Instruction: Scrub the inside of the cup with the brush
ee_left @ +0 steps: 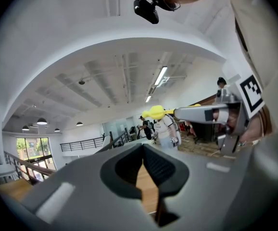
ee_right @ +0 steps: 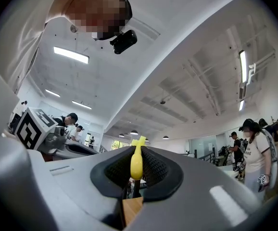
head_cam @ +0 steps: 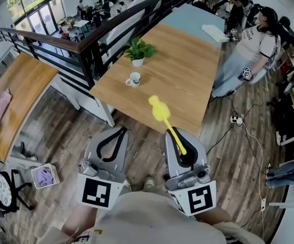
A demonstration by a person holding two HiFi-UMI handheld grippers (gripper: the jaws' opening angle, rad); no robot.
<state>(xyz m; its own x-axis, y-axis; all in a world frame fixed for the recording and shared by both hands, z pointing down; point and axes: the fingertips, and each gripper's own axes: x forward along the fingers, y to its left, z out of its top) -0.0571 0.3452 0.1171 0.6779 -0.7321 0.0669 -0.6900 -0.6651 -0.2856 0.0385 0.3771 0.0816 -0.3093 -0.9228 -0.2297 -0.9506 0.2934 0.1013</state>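
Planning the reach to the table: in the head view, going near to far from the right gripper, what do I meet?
right gripper → brush → cup → plant

Bright, even daylight from windows [head_cam: 33,11] plus ceiling strip lights [ee_right: 70,55] — soft shadows; strong fisheye bending, black corners in gripper views.

The jaws of the left gripper [ee_left: 144,170] are seen pressed together at bottom centre, with nothing between them. A strip of wooden surface [ee_left: 148,189] is glimpsed behind them. At the right, a yellow brush [ee_left: 154,111] is held clamped in the right gripper [ee_left: 180,113], its head pointed leftward. A person [ee_left: 168,131] in white is seen beyond.
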